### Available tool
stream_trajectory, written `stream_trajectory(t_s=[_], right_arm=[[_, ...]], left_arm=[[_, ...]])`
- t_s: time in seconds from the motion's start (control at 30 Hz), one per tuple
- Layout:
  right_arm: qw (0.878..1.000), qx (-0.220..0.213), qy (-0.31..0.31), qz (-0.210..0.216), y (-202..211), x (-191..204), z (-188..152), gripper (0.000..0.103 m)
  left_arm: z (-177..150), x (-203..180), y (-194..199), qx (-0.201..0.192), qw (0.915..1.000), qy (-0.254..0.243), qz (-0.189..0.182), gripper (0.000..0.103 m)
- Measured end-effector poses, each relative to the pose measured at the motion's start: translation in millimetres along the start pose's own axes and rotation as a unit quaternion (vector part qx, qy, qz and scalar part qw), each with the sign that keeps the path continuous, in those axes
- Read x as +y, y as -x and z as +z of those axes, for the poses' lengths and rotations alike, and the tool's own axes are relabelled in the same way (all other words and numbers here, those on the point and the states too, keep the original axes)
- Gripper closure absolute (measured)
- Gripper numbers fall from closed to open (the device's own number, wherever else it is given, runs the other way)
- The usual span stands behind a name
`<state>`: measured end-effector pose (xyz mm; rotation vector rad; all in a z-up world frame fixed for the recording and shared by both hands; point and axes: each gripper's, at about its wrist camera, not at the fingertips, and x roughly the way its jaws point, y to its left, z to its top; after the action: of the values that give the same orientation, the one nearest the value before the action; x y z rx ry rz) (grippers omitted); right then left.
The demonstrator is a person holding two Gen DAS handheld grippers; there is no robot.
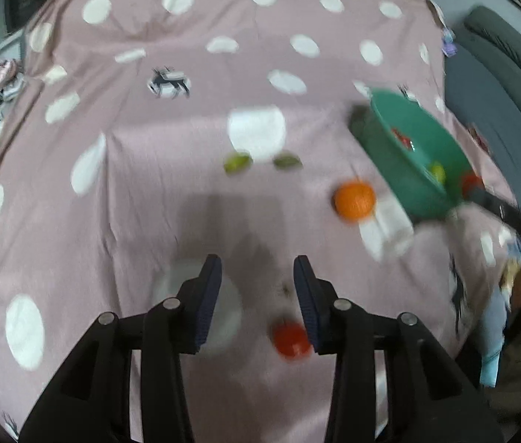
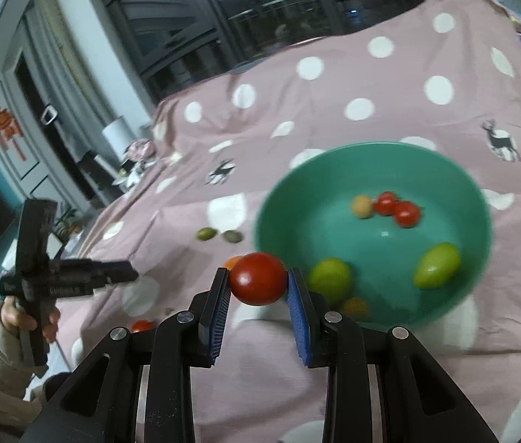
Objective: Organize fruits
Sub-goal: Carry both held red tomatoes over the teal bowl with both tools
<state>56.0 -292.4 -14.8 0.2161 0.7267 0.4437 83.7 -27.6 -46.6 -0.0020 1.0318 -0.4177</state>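
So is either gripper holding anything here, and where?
The right gripper pinches a red tomato by its two sides; the left gripper is open and holds nothing.

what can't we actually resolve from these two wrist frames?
- Left wrist view: the green bowl is motion-blurred, so its fruit can't be counted; the right gripper is smeared.
- Left wrist view: the red fruit is partly behind a finger of the left gripper.
- Right wrist view: the orange fruit is mostly behind the held tomato in the right gripper.
- Two small greenish items: too blurred to identify.
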Motion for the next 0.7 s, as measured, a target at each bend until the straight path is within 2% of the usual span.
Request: stream_trajectory(t_s=[0.1,0.17,0.27,0.47,0.7], right_arm=[[1.0,0.011,0.011,0.014,-7,13,-3,0.071],[1.0,0.016,0.016,0.019,-10,20,-4,0.071],[0.999,0.016,0.019,0.021,-8,25,-4,0.071],[1.0,0.011,0.014,0.015,-6,22,-4,0.071],[1.0,-0.002,0.004,0.001,1,11,-1,0.071]], left_arm=[[-21,-14,-9,0.025,0.9994,-0.014,-0.021,0.064],[-28,-23,-22,0.044,0.9986,-0.03,-0.01,0.065],[-38,-33,-37,0.068,0.996,-0.052,0.025,0.077],[-43,-31,-30,0.048,0.9976,-0.037,0.032,0.077],[3,-58,-9,-0.006,0.9984,-0.056,-0.01,0.077]])
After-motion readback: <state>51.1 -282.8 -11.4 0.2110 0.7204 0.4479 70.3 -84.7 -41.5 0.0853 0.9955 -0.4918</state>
